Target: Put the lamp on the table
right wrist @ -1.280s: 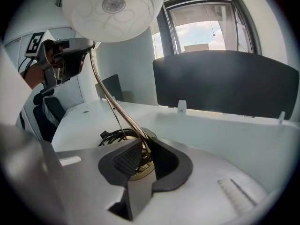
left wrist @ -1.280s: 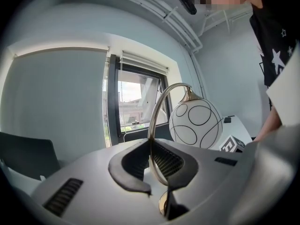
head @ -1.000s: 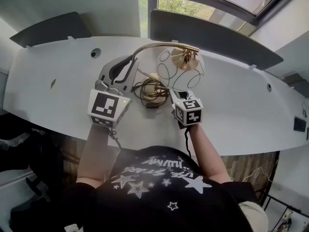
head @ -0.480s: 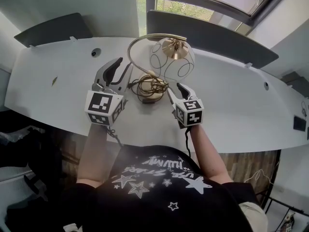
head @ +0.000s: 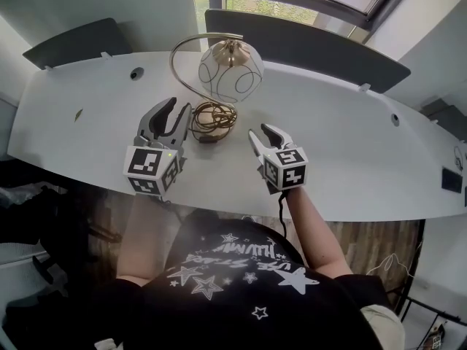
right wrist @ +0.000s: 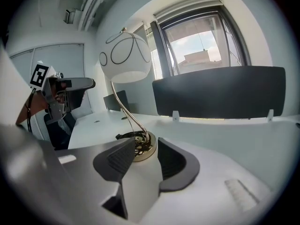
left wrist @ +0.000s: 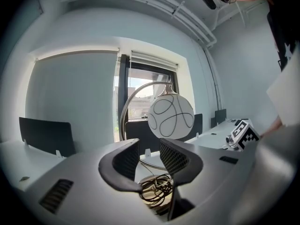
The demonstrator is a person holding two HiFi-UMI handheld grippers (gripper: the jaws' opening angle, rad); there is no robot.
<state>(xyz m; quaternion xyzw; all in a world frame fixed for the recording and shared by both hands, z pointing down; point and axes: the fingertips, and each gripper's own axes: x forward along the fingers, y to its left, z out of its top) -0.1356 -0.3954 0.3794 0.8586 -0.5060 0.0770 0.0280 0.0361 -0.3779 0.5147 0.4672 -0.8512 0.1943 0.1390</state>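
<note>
The lamp stands upright on the white table (head: 357,159). Its white globe shade (head: 231,65) hangs from a curved brass arm (head: 182,49), and a cord lies coiled on its round base (head: 211,117). My left gripper (head: 169,115) is just left of the base, its jaws still opening and nothing between them. My right gripper (head: 264,133) is open and empty, a little right of the base and nearer to me. In the left gripper view, the shade (left wrist: 170,117) and coiled cord (left wrist: 154,189) show beyond the gripper (left wrist: 149,149). In the right gripper view, the base (right wrist: 143,144) lies ahead of the gripper (right wrist: 146,149).
Dark partition panels (head: 306,46) stand along the table's far edge, with a window behind them. A round cable hole (head: 133,73) sits at the back left. The table's front edge runs just under my grippers.
Both grippers have opened, let go of the lamp and drawn back toward me. The lamp now stands on its own, farther from the grippers.
</note>
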